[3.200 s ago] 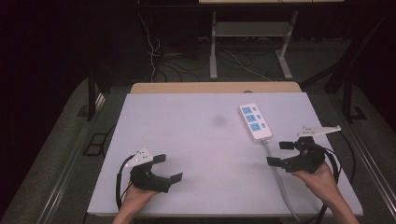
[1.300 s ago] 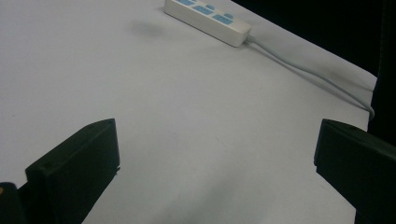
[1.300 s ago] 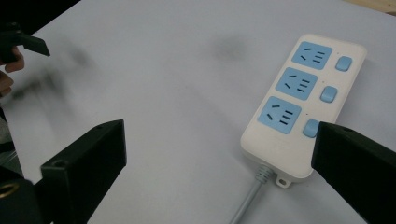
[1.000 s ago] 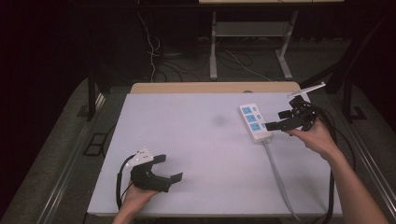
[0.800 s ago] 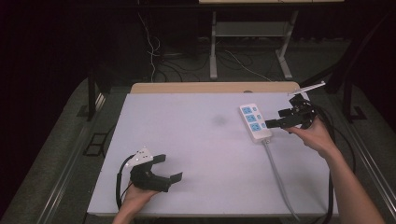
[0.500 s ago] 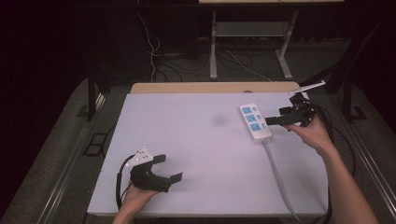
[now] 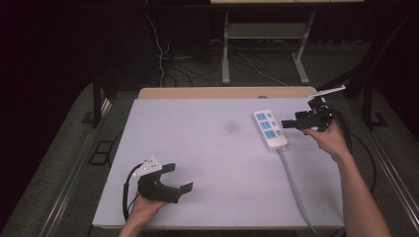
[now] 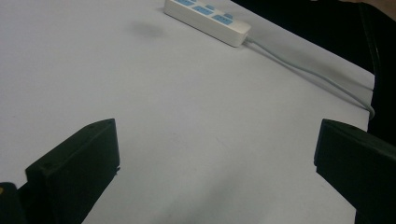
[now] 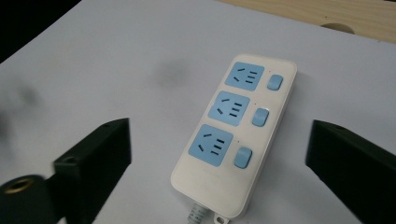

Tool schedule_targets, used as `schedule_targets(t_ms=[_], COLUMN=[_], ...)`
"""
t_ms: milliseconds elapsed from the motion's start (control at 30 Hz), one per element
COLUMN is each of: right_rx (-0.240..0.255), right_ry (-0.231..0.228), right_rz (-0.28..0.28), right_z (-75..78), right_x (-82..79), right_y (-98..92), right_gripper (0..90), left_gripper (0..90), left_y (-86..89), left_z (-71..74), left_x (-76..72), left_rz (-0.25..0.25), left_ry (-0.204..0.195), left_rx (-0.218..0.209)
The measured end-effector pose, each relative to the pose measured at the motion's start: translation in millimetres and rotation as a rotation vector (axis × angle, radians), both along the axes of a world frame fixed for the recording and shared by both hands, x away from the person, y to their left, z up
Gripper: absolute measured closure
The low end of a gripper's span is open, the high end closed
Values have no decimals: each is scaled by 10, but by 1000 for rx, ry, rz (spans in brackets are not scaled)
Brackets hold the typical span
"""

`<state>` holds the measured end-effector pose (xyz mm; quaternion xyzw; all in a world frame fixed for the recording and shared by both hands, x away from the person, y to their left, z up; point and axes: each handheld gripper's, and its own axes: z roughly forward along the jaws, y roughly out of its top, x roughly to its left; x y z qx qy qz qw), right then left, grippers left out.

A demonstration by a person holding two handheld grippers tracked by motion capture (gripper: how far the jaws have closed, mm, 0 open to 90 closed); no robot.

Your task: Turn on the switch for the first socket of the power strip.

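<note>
**A:** ok standing by the table [image 7: 207,143] here, going left to right. The left gripper [image 7: 179,178] sits low at the near-left corner, a hand wrapped round its body, cable looping off behind it. Jaws are spread wide, nothing between them, just bare white tabletop. It's well apart from everything else.

**B:** and the middle?

**A:** plain white sheet with a faint grey smudge [image 7: 231,127] on it, that's it. Then over on the right half there's the power strip [image 7: 270,129], lying flat, white with 3 blue sockets and 3 blue switches beside them. Its grey cord [image 7: 295,185] runs off the near end toward the front edge of the table.

**B:** is the right one on it yet?

**A:** nope. The right gripper [image 7: 288,123] hangs just beside the strip's right side, tips pointing at it, not touching as far as I can see. In the right gripper view the strip [image 9: 236,135] lies between the 2 jaws with clear gaps on both sides. The jaws have just been closing a little but are released, gripping nothing. There's a wooden strip [image 7: 225,92] along the far edge of the table too.
</note>
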<state>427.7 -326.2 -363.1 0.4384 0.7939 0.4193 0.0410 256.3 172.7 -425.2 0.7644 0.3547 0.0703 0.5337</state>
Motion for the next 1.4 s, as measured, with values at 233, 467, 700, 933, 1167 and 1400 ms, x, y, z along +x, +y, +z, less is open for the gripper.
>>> schedule_targets(t_ms=[233,467,700,933,1167,1400], right_rx=[-13,-38,-44,-48,-73,-91], right_ry=[-19,3,14,46,73,89], right_rz=[15,34,43,59,58,52], right_z=[-54,-142,-194,-278,-378,-451], right_x=[56,112,153,190,231,266], right_y=[27,77,90,90,129,168], right_gripper=[430,653,826,895,895,895], left_gripper=[0,0,0,0,0,0], left_y=[1,1,4,5,5,8], left_z=[-1,-1,-2,-2,-2,-3], left_x=[2,3,7,8,9,11], left_rz=[-1,1,0,1,-1,0], left_ry=[0,-2,-2,-2,-3,0], left_rx=[1,2,3,5,6,6])
